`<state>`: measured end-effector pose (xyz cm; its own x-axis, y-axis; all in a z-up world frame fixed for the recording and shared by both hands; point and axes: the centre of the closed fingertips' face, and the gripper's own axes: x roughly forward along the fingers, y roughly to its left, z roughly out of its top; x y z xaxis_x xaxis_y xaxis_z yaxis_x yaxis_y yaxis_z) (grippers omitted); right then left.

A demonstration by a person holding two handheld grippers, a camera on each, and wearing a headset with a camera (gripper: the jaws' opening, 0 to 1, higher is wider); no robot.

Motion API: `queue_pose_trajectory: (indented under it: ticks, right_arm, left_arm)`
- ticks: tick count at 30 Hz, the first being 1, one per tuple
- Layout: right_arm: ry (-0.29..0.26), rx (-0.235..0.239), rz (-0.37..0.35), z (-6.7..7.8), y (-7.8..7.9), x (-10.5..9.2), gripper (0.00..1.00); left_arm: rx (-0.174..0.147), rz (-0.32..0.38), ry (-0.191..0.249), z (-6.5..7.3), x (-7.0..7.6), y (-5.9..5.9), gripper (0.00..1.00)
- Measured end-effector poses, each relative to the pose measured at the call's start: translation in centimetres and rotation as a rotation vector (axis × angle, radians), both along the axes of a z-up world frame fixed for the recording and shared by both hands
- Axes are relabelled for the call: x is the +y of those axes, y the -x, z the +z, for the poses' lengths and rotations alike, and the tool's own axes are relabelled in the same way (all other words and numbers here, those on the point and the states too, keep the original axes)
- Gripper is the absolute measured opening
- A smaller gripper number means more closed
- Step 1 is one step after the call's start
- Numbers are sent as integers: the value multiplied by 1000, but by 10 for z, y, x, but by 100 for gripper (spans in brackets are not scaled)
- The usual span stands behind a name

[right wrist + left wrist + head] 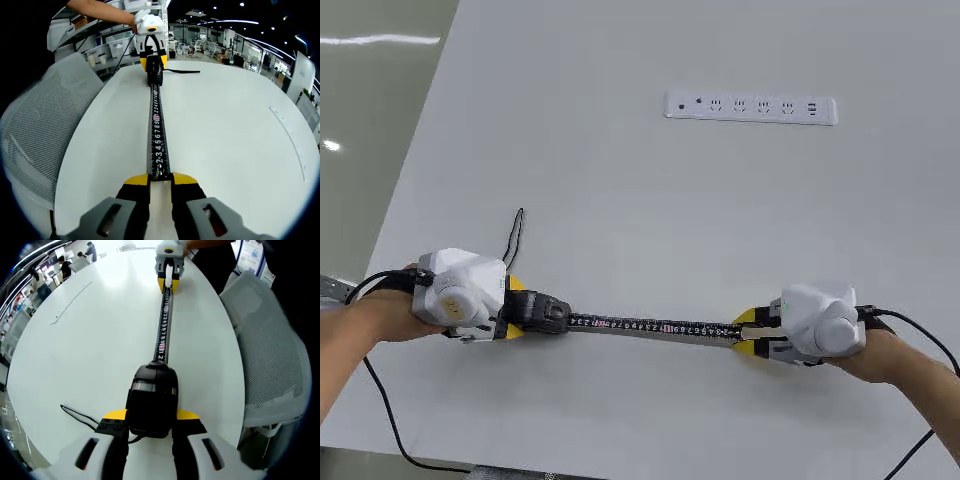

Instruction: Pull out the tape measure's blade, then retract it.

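I have the left gripper (520, 310) pinching the black tape measure case (542, 312), one yellow-tipped jaw on either side of it. The case sits on the white table (620, 180), nearer to me than the power strip (751, 107) and off to its left. The blade (650, 326) is drawn out of the case and runs rightward, roughly parallel to the power strip, low over the tabletop with its numbered face up. My right gripper (750, 332) is pressed onto the blade's free end, and that end lies almost straight toward me from the power strip. A thin black cord (515, 235) loops on the table beside the case, on its power-strip side. In the left gripper view, a grey mesh chair (265, 340) stands at the table edge far from the power strip.
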<state>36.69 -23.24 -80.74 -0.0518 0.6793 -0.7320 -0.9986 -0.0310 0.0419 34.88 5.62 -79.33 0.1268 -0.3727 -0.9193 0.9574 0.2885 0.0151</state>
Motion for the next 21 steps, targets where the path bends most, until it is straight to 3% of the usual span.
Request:
queue_pose_trajectory:
  ticks: [6,11,21]
  right_arm:
    - [-20,4,-19,3,3,6,23]
    - [-16,-1,-12,2,5,11,25]
    - [-4,6,-70,5,4,5,34]
  left_arm:
    - [1,13,-1,-1,0,0,30]
    - [-21,-15,-40,-6,-1,0,31]
    - [-26,11,-12,2,-6,3,39]
